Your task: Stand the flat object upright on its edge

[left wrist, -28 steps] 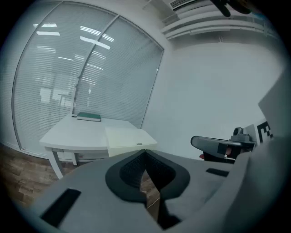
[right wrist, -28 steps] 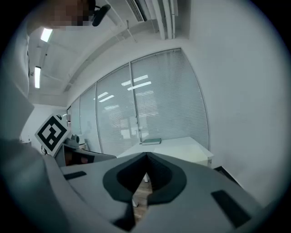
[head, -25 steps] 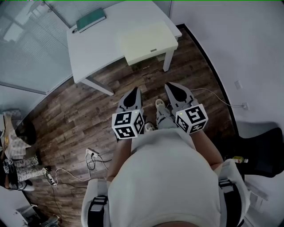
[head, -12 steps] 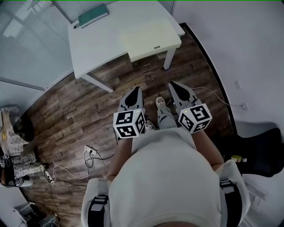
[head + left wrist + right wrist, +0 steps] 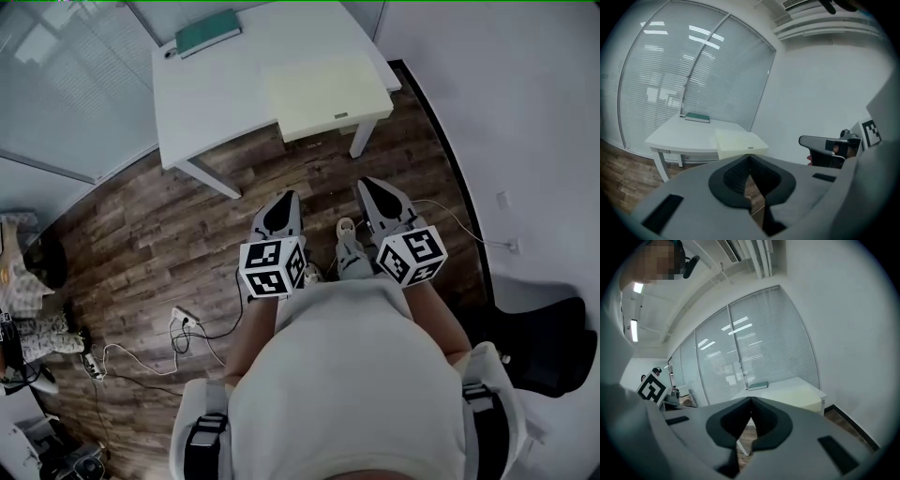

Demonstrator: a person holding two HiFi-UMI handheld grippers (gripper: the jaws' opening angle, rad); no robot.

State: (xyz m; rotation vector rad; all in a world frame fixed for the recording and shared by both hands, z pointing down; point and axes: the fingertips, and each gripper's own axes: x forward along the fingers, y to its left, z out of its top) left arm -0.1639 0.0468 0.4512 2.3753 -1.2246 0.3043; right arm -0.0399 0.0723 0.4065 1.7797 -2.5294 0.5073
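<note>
**2 grippers idle, short of the table**

The left gripper (image 5: 286, 199) and right gripper (image 5: 367, 185) are held near the person's body, well short of the white table (image 5: 216, 103). Each has its jaws pressed together on nothing, likely because the approach has not begun. The green book (image 5: 208, 33), probably the flat object, lies flat at the table's far edge. A cream slab (image 5: 328, 94) covers the table's near corner.

On the table (image 5: 216, 103), a book (image 5: 208, 33) lies far-left, a flat pad (image 5: 323, 94) right.

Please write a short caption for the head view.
Left gripper and right gripper, both shut, face the white table.
</note>
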